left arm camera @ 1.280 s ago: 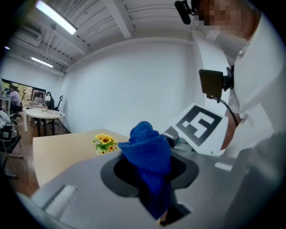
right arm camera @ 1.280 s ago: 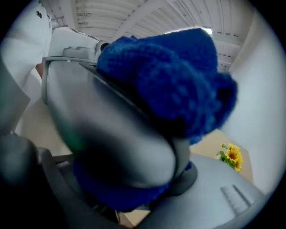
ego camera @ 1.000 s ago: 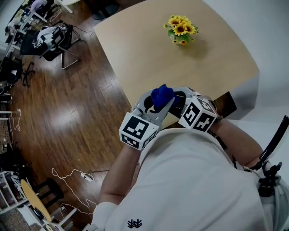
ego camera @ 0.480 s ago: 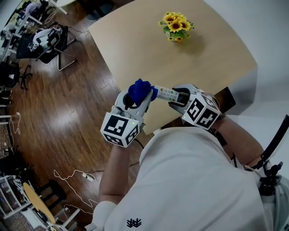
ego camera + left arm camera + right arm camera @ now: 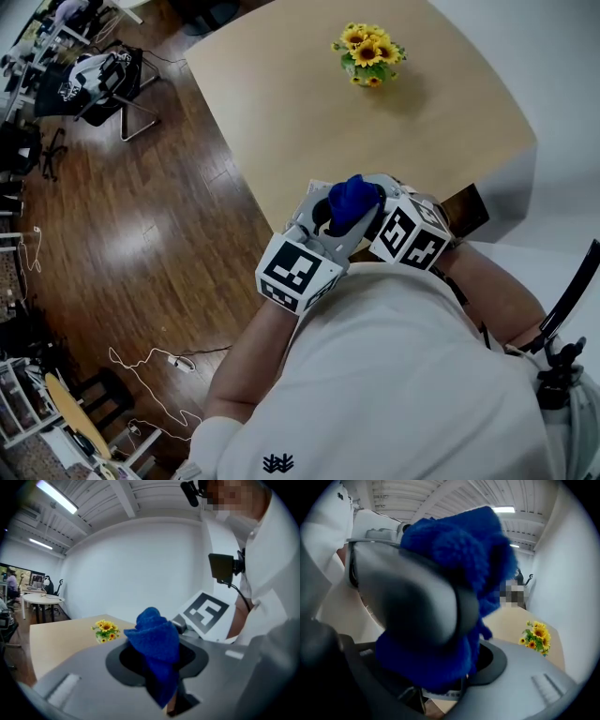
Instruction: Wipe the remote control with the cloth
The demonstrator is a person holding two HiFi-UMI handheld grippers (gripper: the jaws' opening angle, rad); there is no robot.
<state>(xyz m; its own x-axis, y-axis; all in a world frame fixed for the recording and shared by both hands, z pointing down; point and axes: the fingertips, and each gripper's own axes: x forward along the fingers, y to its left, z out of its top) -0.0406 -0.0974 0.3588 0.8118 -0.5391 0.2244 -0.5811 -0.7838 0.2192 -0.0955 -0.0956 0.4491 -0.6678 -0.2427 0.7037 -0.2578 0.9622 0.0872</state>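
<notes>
The left gripper (image 5: pixel 337 220) is clamped on a bunched blue cloth (image 5: pixel 352 199). The left gripper view shows that cloth wedged between its jaws, rising in a peak above them and hanging in a fold below. The right gripper (image 5: pixel 380 208) meets it head-on at the near edge of the beige table (image 5: pixel 281 103), close in front of the person's white shirt (image 5: pixel 394 375). In the right gripper view the cloth fills most of the frame, with one blurred grey jaw of the left gripper lying across it. Beneath the cloth a pale strip of the remote control (image 5: pixel 439 694) shows between the right gripper's jaws, which stand narrow and closed on it (the rest of the remote is covered, and the head view does not show it at all). The cloth sits pressed against the remote, right where the two grippers meet. A small bunch of yellow flowers (image 5: pixel 368 56) stands well apart from them at the far side of the table. On the wooden floor (image 5: pixel 141 234) to the left, a chair (image 5: pixel 131 117) carries a dark bag (image 5: pixel 94 80).
</notes>
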